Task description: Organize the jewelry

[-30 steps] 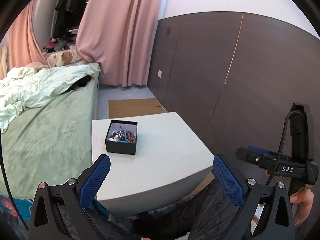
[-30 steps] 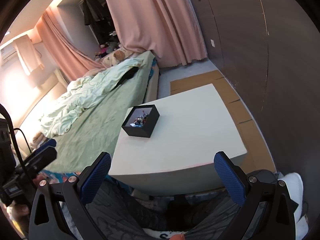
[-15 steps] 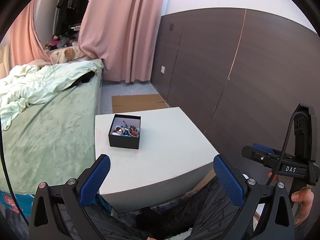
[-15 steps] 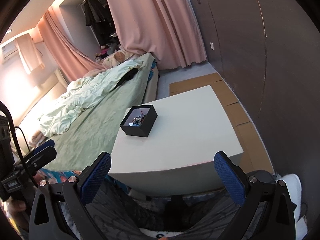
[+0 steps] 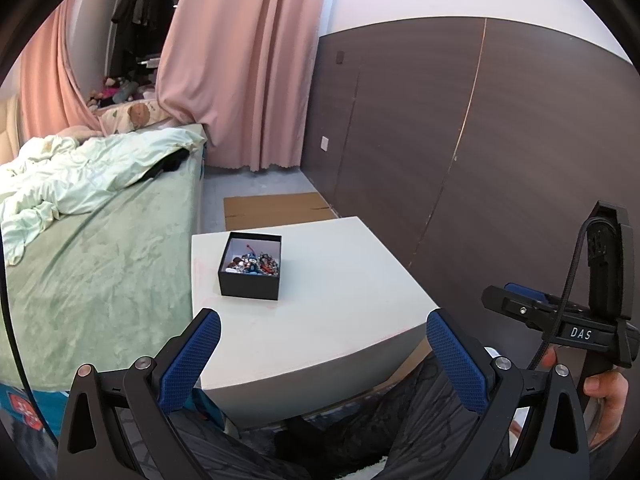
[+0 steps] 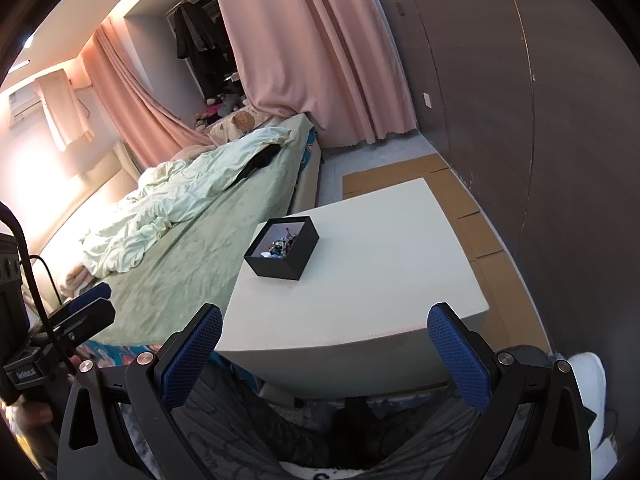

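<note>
Ahead of both wide-spread, empty jaws, well beyond their tips on the white surface (image 5: 320, 320): open black box (image 5: 250, 266) heaped with mixed jewelry (image 5: 254, 262), none outside it, fitting either sorting ahead or gathering done.

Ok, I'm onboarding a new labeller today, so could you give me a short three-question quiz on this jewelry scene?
1. True or false: the left gripper is shut on a necklace.
2. Multiple choice: the black box stands on A) the bed, B) the white table, C) the cardboard on the floor.
3. Fill in: the box has no lid on and holds a heap of ____.

Key
1. False. Both the left gripper and the right gripper are open and empty, held off the table's near edge.
2. B. It stands nearer the side by the bed.
3. Jewelry, mixed small pieces; single items are too small to tell.
</note>
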`<state>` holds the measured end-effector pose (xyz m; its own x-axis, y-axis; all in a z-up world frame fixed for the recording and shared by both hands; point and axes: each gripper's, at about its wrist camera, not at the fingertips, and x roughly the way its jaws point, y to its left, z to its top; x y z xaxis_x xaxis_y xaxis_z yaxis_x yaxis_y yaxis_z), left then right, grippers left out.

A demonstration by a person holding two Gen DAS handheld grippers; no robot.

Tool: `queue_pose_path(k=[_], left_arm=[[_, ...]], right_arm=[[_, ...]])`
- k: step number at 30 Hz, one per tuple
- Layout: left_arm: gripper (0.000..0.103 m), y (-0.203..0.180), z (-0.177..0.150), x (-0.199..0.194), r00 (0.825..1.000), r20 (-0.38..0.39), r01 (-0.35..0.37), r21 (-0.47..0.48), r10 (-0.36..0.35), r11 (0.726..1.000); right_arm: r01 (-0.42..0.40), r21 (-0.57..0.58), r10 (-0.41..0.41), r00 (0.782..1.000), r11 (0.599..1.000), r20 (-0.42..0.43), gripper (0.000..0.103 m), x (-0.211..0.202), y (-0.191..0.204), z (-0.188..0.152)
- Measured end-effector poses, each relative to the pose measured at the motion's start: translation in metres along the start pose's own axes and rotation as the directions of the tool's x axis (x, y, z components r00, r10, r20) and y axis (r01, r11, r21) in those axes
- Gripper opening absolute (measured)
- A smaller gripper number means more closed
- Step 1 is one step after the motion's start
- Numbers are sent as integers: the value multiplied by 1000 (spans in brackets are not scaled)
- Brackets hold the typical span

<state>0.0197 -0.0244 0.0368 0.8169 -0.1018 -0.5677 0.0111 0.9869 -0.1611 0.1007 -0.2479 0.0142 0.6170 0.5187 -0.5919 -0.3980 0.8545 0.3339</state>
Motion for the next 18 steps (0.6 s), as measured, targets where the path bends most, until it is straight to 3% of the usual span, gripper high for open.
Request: queue_pose_path(k=[18], left_arm=[[103,-1,-3,0,999,2,-33,-2,33,999]], right_arm=[[5,10,-5,1000,1000,4,103,1,0,1]])
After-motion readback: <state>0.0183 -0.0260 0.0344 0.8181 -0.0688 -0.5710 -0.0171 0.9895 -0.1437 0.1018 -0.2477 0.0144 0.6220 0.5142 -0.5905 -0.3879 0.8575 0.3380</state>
